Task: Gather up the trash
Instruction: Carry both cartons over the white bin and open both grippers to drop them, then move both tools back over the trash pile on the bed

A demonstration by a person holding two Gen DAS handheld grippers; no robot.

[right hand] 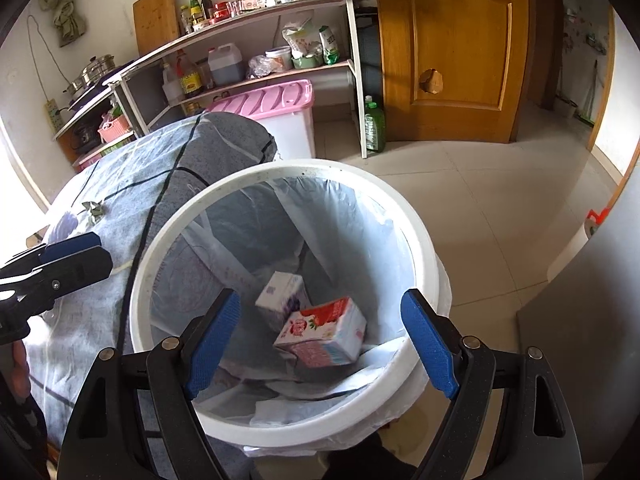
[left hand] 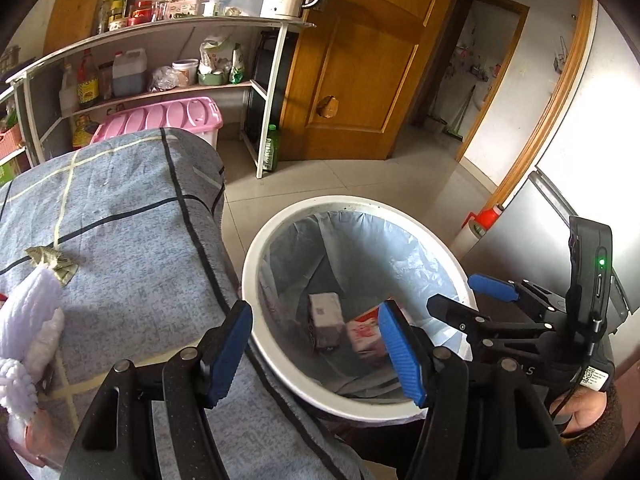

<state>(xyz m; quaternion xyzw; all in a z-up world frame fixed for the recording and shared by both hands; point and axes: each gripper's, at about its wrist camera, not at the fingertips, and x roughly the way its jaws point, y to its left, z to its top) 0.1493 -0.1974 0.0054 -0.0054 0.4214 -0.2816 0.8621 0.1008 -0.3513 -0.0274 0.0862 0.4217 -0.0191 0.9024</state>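
A white trash bin (right hand: 416,236) with a clear liner stands on the floor beside the table; it also shows in the left wrist view (left hand: 256,256). Inside lie a strawberry milk carton (right hand: 324,332) (left hand: 362,334) and a white-purple carton (right hand: 280,292) (left hand: 326,312). My right gripper (right hand: 322,344) is open and empty above the bin; it also shows in the left wrist view (left hand: 460,296). My left gripper (left hand: 316,352) is open and empty over the bin's near rim and table edge. A crumpled green wrapper (left hand: 54,262) (right hand: 94,210) lies on the table.
The table wears a blue checked cloth (left hand: 132,248). A white fluffy cloth (left hand: 28,320) lies at its left. Behind stand a shelf with bottles (left hand: 168,60), a pink-lidded box (left hand: 168,116), a green bottle (right hand: 374,126) and a wooden door (right hand: 448,48). A grey appliance (left hand: 532,232) is at right.
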